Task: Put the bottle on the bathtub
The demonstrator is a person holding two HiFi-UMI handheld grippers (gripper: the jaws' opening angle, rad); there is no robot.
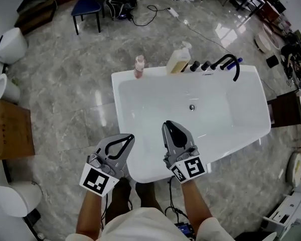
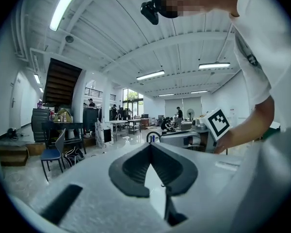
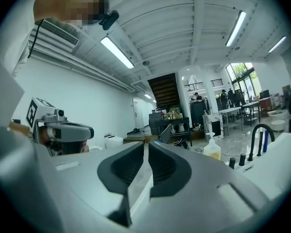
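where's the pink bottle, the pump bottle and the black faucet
pink bottle (image 1: pixel 139 68): head view, on its body below the cap
pump bottle (image 1: pixel 177 62): head view, on its yellowish body
black faucet (image 1: pixel 224 59): head view, on the top of its curved spout

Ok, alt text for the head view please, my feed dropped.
A white bathtub seen from above, with the left gripper and right gripper held empty at its near end. On the far rim stand a small pink bottle, a yellowish pump bottle and a black tap.
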